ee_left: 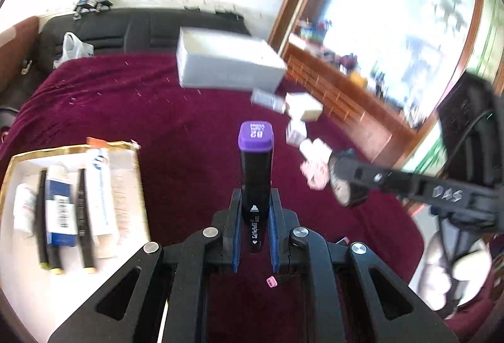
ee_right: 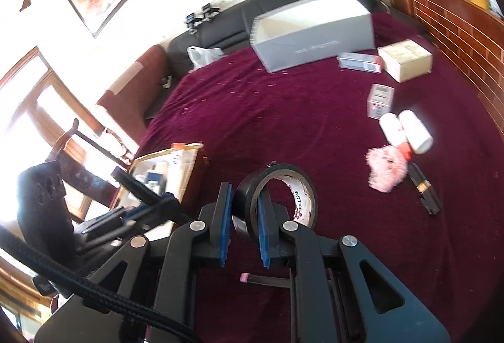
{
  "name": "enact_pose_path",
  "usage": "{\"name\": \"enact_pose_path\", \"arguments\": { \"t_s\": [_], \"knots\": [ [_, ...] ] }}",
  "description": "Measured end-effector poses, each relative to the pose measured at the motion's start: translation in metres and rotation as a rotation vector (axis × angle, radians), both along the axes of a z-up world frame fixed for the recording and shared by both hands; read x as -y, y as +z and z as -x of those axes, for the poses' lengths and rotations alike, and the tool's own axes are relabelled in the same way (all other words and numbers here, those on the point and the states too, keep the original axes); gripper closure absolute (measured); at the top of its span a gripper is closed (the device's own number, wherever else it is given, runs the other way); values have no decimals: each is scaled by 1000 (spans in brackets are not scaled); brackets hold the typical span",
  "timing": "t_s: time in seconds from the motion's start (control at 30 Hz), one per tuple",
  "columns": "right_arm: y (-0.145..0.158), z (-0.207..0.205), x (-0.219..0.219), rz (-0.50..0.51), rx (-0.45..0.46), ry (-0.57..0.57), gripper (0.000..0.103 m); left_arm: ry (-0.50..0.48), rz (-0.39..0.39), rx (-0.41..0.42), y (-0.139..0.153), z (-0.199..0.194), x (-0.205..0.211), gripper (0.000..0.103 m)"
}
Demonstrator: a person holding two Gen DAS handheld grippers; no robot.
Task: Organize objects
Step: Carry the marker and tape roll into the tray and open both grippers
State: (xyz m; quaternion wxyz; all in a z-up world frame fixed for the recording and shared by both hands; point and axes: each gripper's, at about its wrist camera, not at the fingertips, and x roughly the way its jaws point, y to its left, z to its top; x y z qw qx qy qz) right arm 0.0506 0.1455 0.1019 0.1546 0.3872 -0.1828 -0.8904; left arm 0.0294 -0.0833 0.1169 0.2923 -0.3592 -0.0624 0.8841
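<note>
The left gripper (ee_left: 255,204) is pinching a black marker (ee_left: 255,182) with a purple cap by its lower barrel, the capped end jutting well forward above the maroon bedspread (ee_left: 157,109). The gold-rimmed tray (ee_left: 9,166) near the bed's left edge already holds several pens, a blue-and-white box and a tube, so it is probably where the marker goes. The right gripper (ee_right: 244,217) has one pad inside and one outside the wall of a black tape roll (ee_right: 275,201), clamping it upright. Loose items lie towards the right side of the bed: a pink fluffy toy (ee_right: 386,168), two white bottles (ee_right: 406,131), small cartons (ee_right: 379,100) and a large white box (ee_right: 315,34) near the far edge. The main risk is the marker's long overhang: held so near one end, it could pivot between the pads and slip. The tape, gripped only through its thin wall, could twist loose, and the two grippers may collide if both reach for the tray together.
</note>
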Motion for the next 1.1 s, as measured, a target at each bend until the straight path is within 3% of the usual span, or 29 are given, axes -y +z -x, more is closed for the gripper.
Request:
{"name": "enact_pose_path", "arguments": {
  "t_s": [0.27, 0.57, 0.83, 0.97, 1.1],
  "knots": [
    [16, -5, 58, -19, -29, 121, 90, 120, -101, -63, 22, -22, 87, 91],
    [4, -2, 141, -15, -8, 295, 90, 232, -20, -59, 9, -44, 167, 91],
    [-37, -1, 209, -38, 76, 436, 90, 270, 102, 45, -31, -41, 204, 91],
    [-61, 4, 231, -40, 130, 480, 90, 282, 103, 120, -49, -27, 218, 91],
    [-75, 8, 243, -52, 156, 501, 90, 283, 56, 167, -56, -12, 229, 91]
  ]
}}
